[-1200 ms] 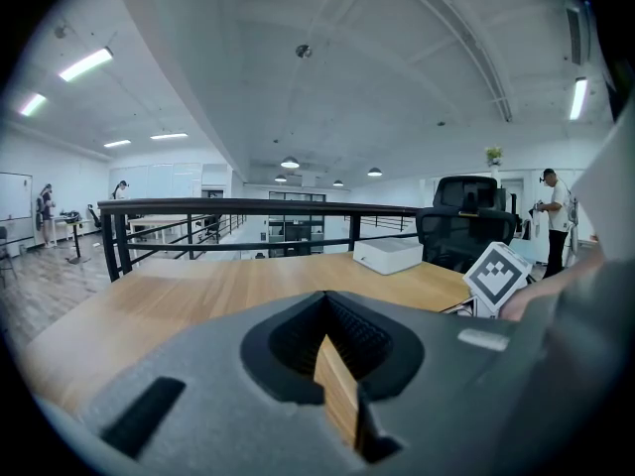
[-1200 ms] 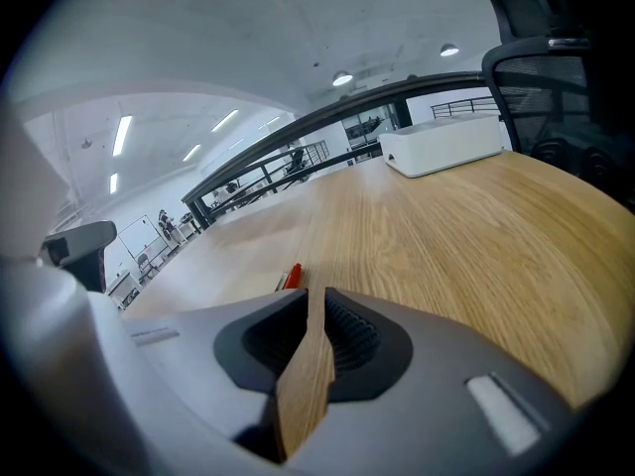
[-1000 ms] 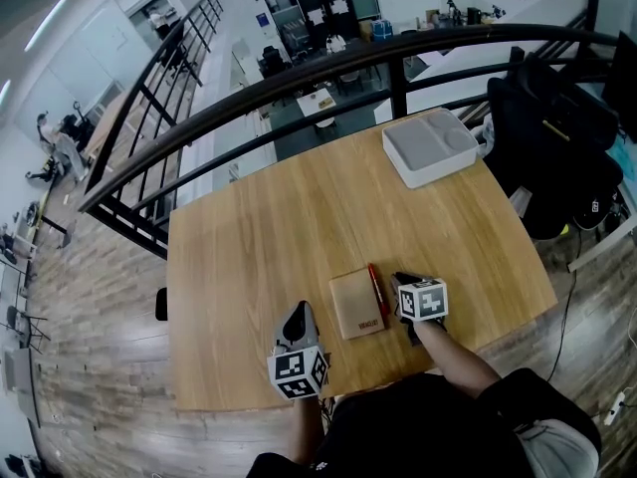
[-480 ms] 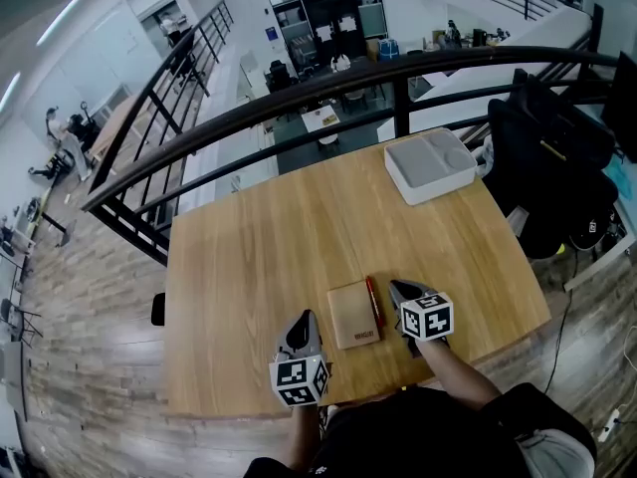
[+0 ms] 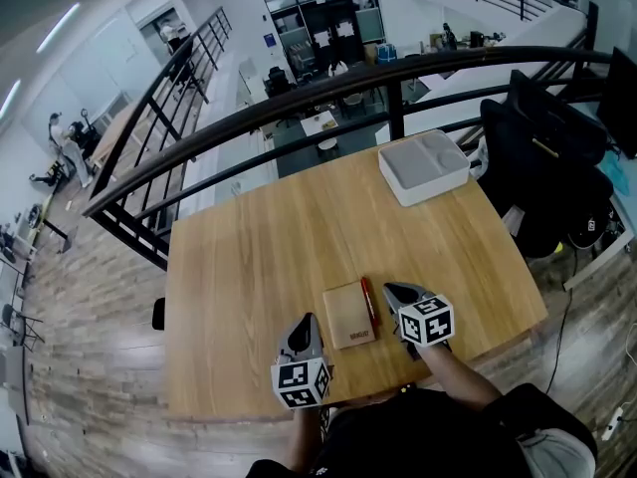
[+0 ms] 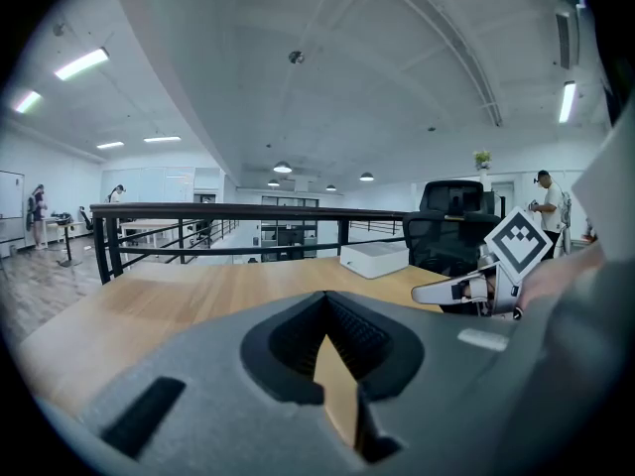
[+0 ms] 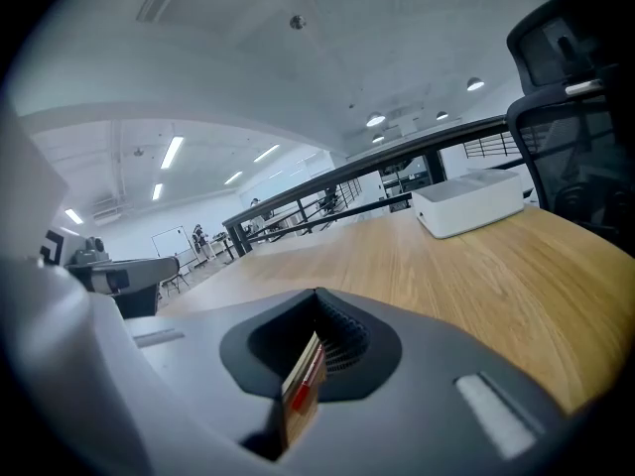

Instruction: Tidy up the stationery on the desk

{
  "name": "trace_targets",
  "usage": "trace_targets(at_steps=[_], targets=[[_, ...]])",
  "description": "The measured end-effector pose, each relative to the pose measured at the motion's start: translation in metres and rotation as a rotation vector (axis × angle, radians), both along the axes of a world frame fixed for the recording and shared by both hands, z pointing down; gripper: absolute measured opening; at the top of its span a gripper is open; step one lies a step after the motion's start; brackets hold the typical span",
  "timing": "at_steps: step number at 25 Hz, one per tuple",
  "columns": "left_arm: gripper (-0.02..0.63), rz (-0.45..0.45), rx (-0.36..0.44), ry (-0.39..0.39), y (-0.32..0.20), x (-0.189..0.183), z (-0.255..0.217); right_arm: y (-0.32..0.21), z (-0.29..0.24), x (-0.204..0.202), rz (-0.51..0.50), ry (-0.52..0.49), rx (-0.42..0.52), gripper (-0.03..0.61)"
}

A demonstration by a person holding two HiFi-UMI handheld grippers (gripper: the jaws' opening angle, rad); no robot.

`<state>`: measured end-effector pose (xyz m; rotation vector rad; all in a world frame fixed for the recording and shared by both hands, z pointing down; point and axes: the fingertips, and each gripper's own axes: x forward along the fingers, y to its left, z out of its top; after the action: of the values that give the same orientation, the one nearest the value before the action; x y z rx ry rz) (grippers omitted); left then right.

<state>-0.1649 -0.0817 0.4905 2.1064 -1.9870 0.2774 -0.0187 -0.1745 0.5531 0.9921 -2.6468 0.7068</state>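
Seemingly, the slim red pen at lower centre is being targeted, so the right gripper, shut empty like the left gripper, is best being reopened across its barrel.

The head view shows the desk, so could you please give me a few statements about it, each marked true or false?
1. The red pen lies along the right edge of the notebook. True.
2. The white box sits at the near left corner. False: the white box sits at the far right corner of the desk.
3. The left gripper's jaws stand wide apart. False: the left gripper is shut, with nothing between its jaws.
4. The notebook lies flat and closed on the desk. True.
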Motion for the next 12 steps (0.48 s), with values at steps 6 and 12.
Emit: trace_targets(at_steps=[6,12], targets=[[-0.003,-0.013,0.002,-0.003,0.0056,0.0028,-0.0018,0.0042,-0.0042,0.0019,-0.012,-0.015,0.004,0.012],[-0.003,-0.02,0.004,-0.004,0.0092,0.0066,-0.0027,0.0089,-0.0071,0.0039,-0.024,-0.029,0.002,0.012]])
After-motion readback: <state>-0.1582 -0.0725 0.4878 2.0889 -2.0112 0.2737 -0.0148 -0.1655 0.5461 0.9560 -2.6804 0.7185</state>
